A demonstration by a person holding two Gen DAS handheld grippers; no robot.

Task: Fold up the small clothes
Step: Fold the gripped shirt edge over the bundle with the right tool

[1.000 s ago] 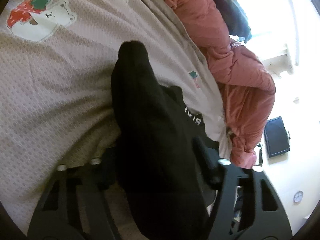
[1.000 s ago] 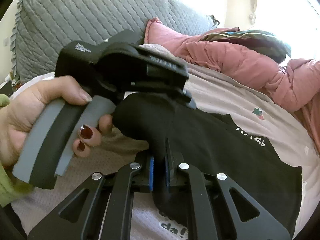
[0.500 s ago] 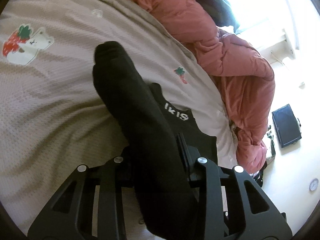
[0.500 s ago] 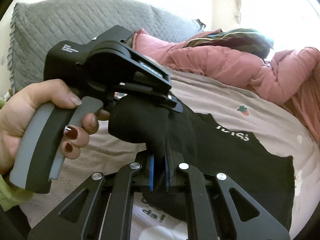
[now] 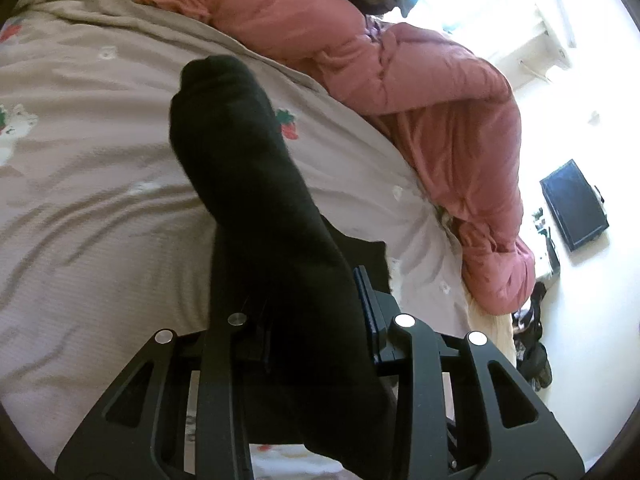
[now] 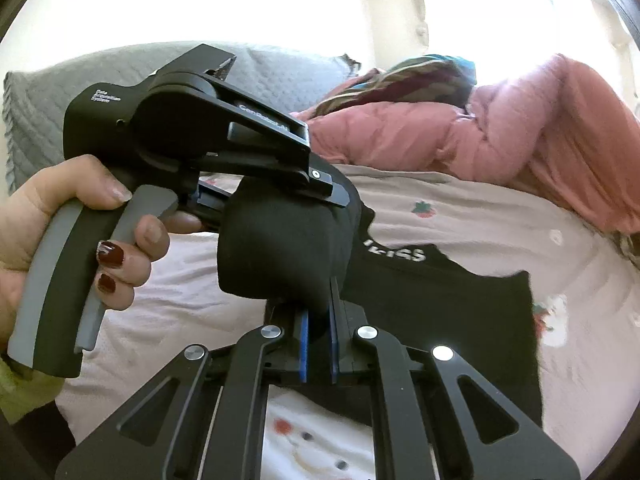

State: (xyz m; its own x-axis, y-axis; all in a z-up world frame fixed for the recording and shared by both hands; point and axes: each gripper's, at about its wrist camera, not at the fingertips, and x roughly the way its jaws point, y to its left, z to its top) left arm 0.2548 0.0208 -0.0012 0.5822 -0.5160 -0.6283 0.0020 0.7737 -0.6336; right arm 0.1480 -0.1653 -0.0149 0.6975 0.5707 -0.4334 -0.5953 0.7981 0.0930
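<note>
A small black garment (image 6: 432,304) with white lettering hangs lifted above the pale printed bedsheet (image 6: 500,216). My right gripper (image 6: 318,320) is shut on a bunched fold of it. My left gripper (image 5: 316,312) is shut on the same black garment (image 5: 256,200), whose cloth rises in a thick ridge between the fingers. The left gripper also shows in the right wrist view (image 6: 320,184), held by a hand with dark red nails, clamped on the top of the bunched fabric.
A pink quilted duvet (image 5: 432,92) lies piled along the far side of the bed, with a dark multicoloured cloth (image 6: 408,80) on it. A grey quilted pillow (image 6: 40,92) stands at the head. A dark screen (image 5: 574,204) lies on the pale floor beyond.
Both grippers have risen with the black garment, lifting more of it off the sheet. The left gripper's jaws have closed in onto the cloth.
</note>
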